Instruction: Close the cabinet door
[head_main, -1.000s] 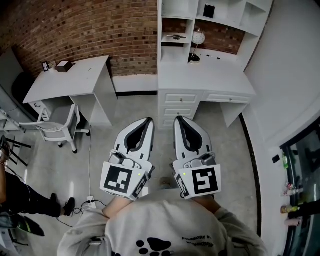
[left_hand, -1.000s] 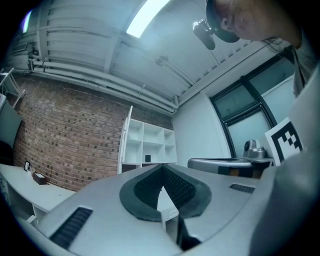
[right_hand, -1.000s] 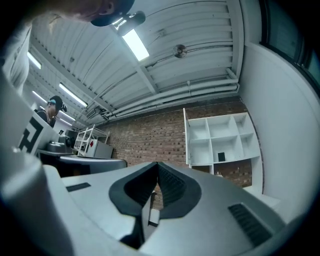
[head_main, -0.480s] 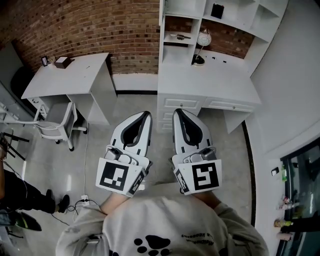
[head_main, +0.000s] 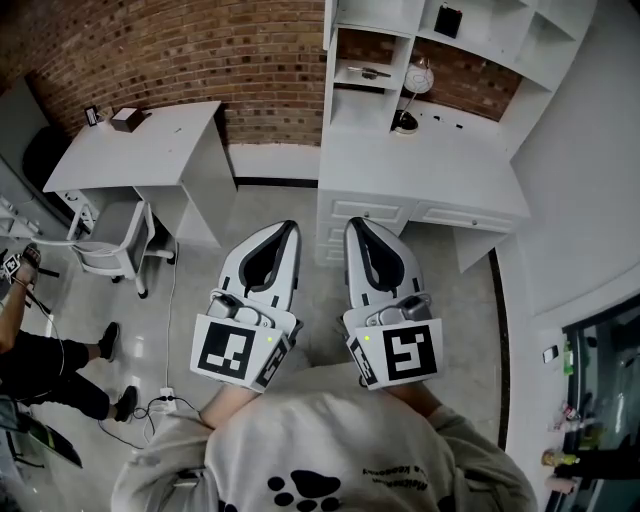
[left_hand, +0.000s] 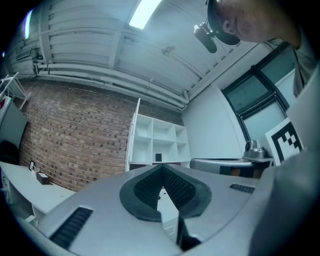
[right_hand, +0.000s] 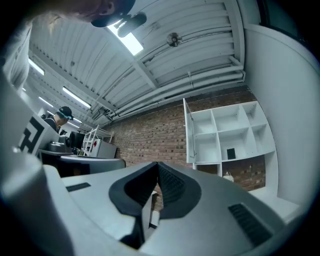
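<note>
Brick wall (head_main: 200, 50): behind the shelf unit and running off to its left.
Shelf unit (head_main: 500, 40): white open cubbies above a white desk (head_main: 420, 165) with drawers; the landmark for all that follows.
Cabinet door (right_hand: 189, 131): white, at the shelf unit's left edge, swung out and seen edge-on, so open.
Left gripper (head_main: 290, 226): jaws pressed together, nothing between them; in front of the shelf unit, well apart from it, over bare floor.
Right gripper (head_main: 352, 222): jaws likewise pressed together and empty; just beside the left, equally short of the shelf unit.
Step, as judged: the approach; the door is untouched.
Next move, as judged: bring one gripper up to the door's outer face, above the desk top, and push it flat against the shelf unit. The jaws can stay together.
</note>
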